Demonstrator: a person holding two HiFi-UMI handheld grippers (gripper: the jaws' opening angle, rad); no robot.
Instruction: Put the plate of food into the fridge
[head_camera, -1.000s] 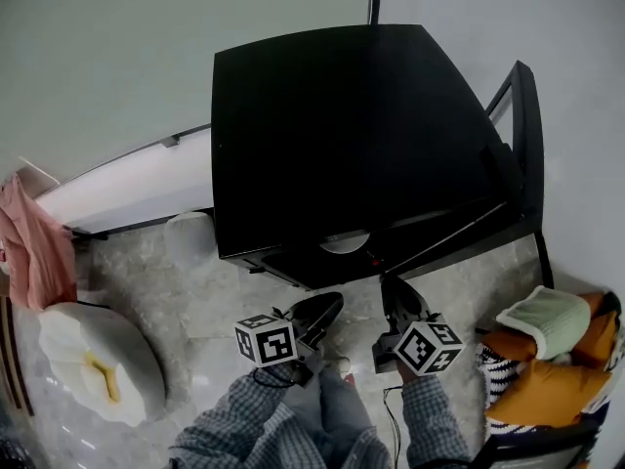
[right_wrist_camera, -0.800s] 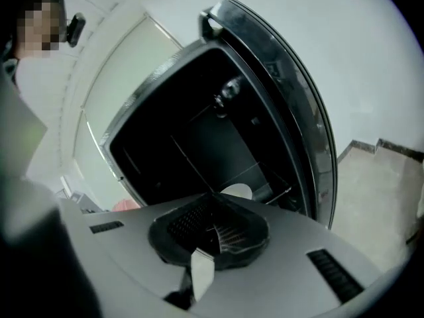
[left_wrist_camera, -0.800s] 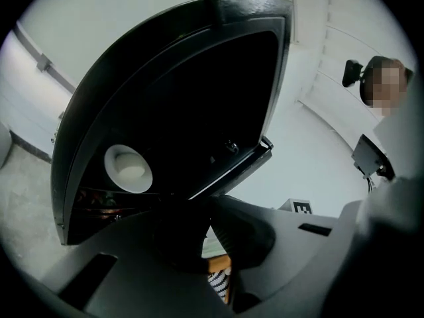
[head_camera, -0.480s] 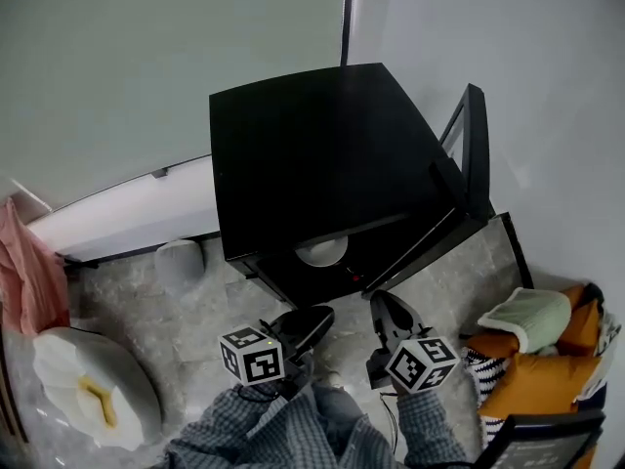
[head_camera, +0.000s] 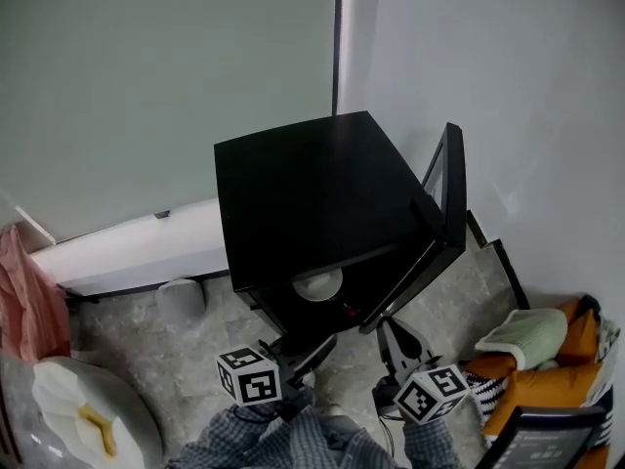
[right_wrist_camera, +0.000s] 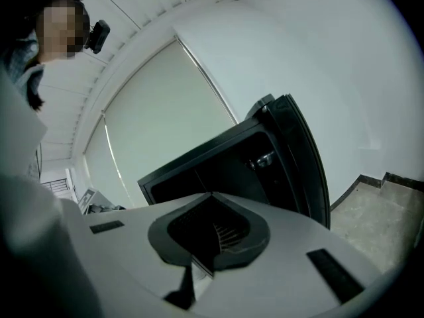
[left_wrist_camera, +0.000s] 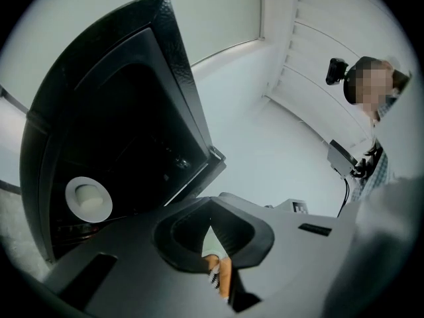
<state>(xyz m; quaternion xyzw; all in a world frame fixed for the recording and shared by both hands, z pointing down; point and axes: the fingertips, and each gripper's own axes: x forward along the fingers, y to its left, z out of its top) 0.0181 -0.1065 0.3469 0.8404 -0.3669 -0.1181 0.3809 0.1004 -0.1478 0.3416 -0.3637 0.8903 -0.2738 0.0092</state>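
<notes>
A black mini fridge (head_camera: 312, 213) stands on the floor with its door (head_camera: 444, 218) swung open to the right. A white plate (head_camera: 318, 283) with a pale piece of food lies on the lower shelf inside. In the left gripper view the plate (left_wrist_camera: 88, 198) shows at the lower left, inside the dark fridge (left_wrist_camera: 119, 111). My left gripper (head_camera: 314, 346) and right gripper (head_camera: 392, 328) hang side by side in front of the opening, clear of the plate. Both are shut with nothing between the jaws. In the right gripper view my right gripper (right_wrist_camera: 212, 203) points at the open door (right_wrist_camera: 301, 158).
A white cushion (head_camera: 83, 413) with a yellow mark lies at the lower left, with pink cloth (head_camera: 29, 301) above it. A small white tub (head_camera: 181, 296) stands left of the fridge by a low white ledge (head_camera: 137, 252). Orange and green cushions (head_camera: 532, 345) are piled at the right.
Both grippers and the head have risen and drawn back, so the fridge looks smaller and farther away. The plate has stayed on its shelf. Both grippers remain shut.
</notes>
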